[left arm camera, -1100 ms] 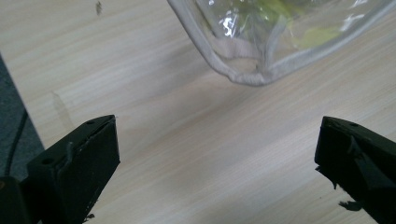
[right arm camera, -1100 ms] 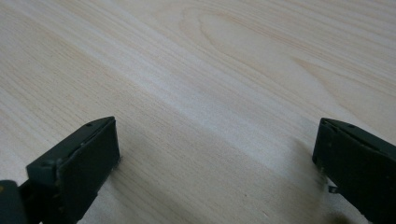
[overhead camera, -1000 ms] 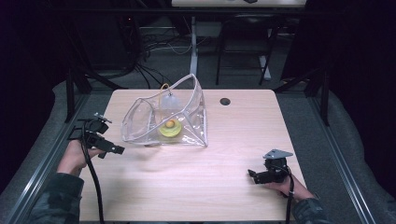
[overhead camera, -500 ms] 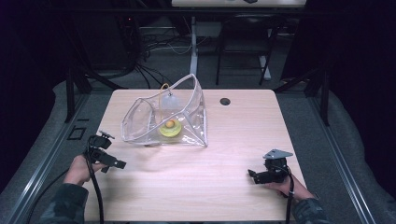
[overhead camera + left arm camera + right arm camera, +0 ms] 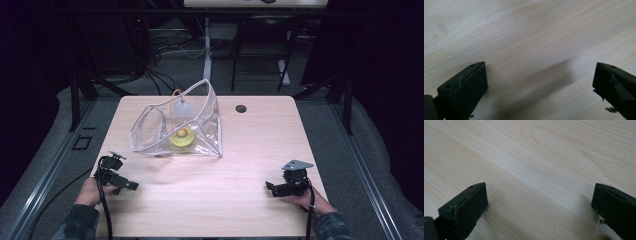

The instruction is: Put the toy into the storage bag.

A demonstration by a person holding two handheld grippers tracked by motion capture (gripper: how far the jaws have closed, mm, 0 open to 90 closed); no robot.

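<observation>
A clear plastic bag point(image 5: 176, 125) lies open on the far middle of the wooden table point(image 5: 250, 150), its mouth facing left. Inside it sit a yellow-green ring with an orange piece point(image 5: 181, 136) and a whitish object point(image 5: 181, 107). My left gripper point(image 5: 131, 185) rests low near the table's front left, held by a hand, well in front of the bag. In the left gripper view its jaws stand wide apart over bare wood point(image 5: 529, 50). My right gripper point(image 5: 270, 188) rests at the front right, and its jaws are also wide apart over bare wood point(image 5: 536, 170).
A small dark round hole point(image 5: 241, 108) marks the table's far edge right of the bag. Chairs, cables and a desk leg stand on the dark floor beyond. Metal rails run along both sides of the table.
My left gripper has drawn back from beside the bag's mouth toward the front left edge and come down to the table. The right gripper has stayed put.
</observation>
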